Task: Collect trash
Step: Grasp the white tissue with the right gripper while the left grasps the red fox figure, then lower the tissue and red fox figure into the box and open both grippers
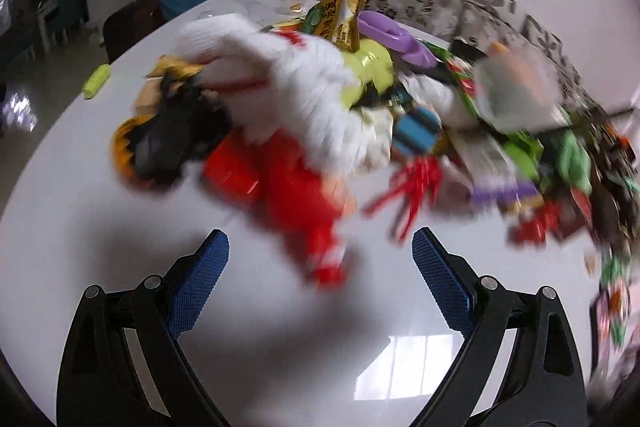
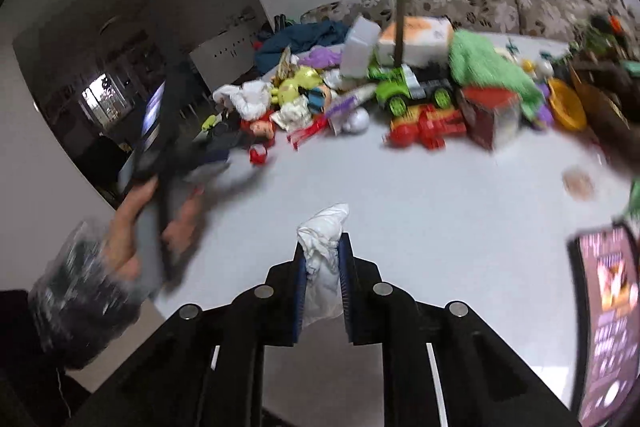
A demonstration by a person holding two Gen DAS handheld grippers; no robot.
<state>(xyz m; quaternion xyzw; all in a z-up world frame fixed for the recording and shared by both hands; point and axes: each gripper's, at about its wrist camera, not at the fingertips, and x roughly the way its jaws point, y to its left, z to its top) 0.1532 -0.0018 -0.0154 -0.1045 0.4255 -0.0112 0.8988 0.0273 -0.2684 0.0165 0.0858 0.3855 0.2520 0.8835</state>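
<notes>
A crumpled white tissue (creased, sticking up) sits pinched between the right hand-held gripper pads above the table.

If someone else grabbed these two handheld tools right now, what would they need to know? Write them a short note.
Right tool: shut on a crumpled white tissue, held above the white table.
Left tool: open, empty, hanging over the table in front of a red plastic toy.
Pile: toys and wrappers are mixed along the far side, including a yellow-green snack packet, white crumpled paper and a green toy truck.
Done: one tissue picked up.
Left: drop it off (no bin is in view), then pick the wrappers and paper out of the toys.
</notes>
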